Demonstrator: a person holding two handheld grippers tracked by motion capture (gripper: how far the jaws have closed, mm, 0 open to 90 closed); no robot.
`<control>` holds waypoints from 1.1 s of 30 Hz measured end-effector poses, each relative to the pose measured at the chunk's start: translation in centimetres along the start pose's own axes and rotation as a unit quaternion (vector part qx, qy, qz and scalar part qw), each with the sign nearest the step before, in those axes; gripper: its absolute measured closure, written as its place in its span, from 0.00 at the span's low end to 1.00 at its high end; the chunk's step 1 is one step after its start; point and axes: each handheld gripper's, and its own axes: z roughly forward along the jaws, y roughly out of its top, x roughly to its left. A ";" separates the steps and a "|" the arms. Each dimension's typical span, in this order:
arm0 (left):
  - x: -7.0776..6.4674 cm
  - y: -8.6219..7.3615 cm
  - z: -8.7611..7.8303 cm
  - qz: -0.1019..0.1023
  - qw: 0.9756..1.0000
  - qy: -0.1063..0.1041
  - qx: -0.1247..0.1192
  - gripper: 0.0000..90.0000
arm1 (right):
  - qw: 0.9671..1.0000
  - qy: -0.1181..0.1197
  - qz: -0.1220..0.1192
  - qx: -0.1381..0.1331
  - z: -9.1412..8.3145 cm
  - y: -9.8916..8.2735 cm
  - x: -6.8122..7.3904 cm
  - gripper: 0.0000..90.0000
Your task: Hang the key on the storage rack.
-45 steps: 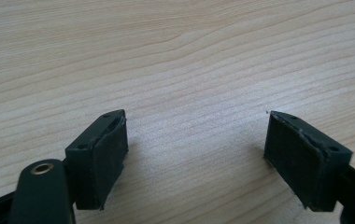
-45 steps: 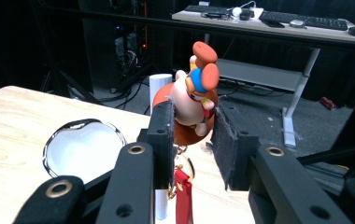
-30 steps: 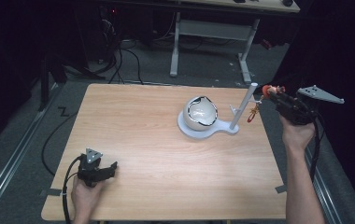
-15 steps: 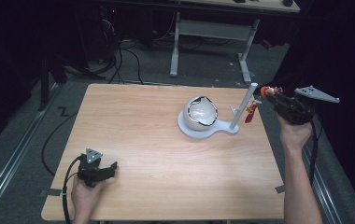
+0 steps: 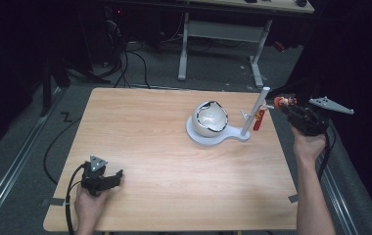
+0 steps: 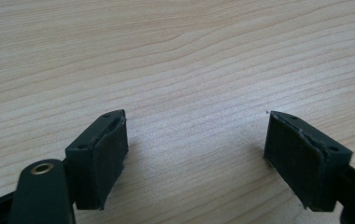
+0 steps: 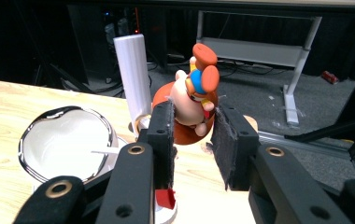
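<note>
Right gripper (image 7: 192,128) noted clenched on a small orange-and-cream cartoon figurine with a blue body (image 7: 195,95), held aloft off the right table edge. White plastic upright post on a flat white stand (image 5: 254,111) observed just to the figurine's left in the high view, close but apart; post axis vertical. Glossy white bowl (image 5: 209,118) seated on the same stand, farther left. Left gripper (image 6: 196,154) recorded released, jaws wide, resting low on the light wooden table (image 5: 145,127), well apart from the stand. Right hand judged far the nearer.

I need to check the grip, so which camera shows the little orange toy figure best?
The right gripper view: the toy figure sits close up between the right gripper pads. The high view shows it as a tiny orange blob beside the white post.
</note>
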 end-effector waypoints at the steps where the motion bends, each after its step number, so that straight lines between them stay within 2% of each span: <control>1: 0.0 0.0 0.0 0.000 1.000 0.000 0.000 0.24 | 1.000 -0.001 0.002 0.001 0.0 -0.2 -0.1 0.78; 13: 0.0 0.0 0.0 0.000 1.000 0.000 0.000 0.24 | 1.000 -0.005 0.012 0.016 0.4 -2.6 -0.5 0.77; 22: 0.0 0.0 0.0 0.000 1.000 0.000 0.000 0.24 | 0.999 0.002 0.014 0.030 1.6 -4.6 0.3 0.77; 33: 0.0 0.0 0.0 0.000 1.000 0.000 0.000 0.24 | 0.999 0.004 0.012 0.046 3.0 -6.1 1.2 0.77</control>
